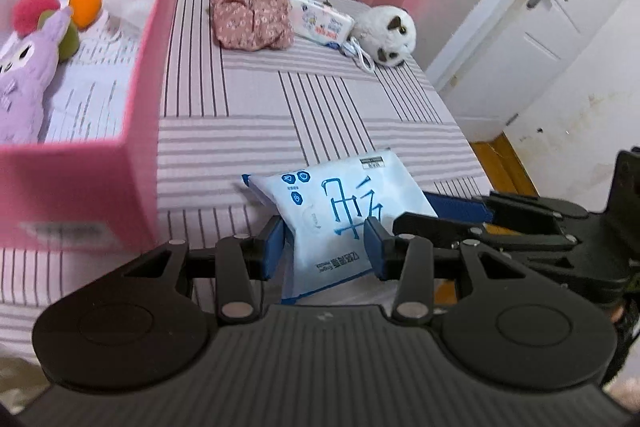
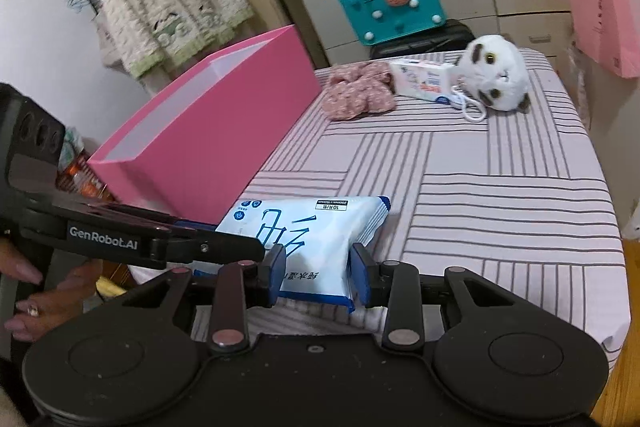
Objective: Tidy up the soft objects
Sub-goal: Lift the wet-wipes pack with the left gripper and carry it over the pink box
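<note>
Wet-wipe pack (image 1: 340, 211), pale blue and white with big blue characters, sits lifted off the striped bedsheet (image 1: 248, 131), caught between both tools at once. Left gripper (image 1: 325, 247) pinches it: 1 blue pad presses each side of the near end, and the film pinches in between them. Right gripper (image 2: 318, 275) does the same from its side, its 2 pads (image 2: 358, 277) squeezing the pack's lower portion, with the sealed end sticking out toward the camera below them. Beyond the fingertips and off to the left stands the pink box (image 1: 132, 75), already holding a purple plush (image 1: 28, 75); far ahead of the fingers lie a floral cloth (image 1: 250, 17), another wipe pack (image 1: 320, 21) and a white plush (image 1: 390, 37).

Judging by the dent at the pads, the pack is light, soft and squashy, and its glossy film probably slides easily. A hold across the thick middle, not the thin crimped ends, looks safest
</note>
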A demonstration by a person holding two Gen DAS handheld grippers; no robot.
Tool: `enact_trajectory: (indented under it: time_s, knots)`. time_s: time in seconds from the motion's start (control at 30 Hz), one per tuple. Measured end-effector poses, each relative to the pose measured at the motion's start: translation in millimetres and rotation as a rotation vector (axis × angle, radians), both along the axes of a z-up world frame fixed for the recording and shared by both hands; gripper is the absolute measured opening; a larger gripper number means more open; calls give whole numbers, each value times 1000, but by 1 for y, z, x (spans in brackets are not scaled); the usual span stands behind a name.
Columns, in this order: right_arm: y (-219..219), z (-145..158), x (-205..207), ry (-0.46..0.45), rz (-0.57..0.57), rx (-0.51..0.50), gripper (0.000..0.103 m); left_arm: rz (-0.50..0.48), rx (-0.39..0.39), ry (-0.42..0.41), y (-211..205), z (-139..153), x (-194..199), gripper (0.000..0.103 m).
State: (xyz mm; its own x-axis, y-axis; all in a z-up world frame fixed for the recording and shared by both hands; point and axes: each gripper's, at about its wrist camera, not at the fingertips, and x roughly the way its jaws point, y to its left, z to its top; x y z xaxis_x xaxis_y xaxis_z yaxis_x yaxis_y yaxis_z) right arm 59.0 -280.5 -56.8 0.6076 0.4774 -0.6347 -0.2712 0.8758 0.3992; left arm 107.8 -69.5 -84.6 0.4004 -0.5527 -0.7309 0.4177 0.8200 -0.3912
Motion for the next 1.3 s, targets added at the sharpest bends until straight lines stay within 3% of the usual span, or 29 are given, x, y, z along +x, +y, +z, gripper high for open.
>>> enact_trajectory:
  time_s: [0.8,1.1,1.3]
  knots:
    - [81,52,-24,25,277,48,43,-14,24,131,106,40,-48,41]
    - [105,93,-19,-109,329,12,44,11,70,-55,124,82,-58,42]
    - [122,118,2,-203,357,-13,44,69,65,-163,140,105,-42,42]
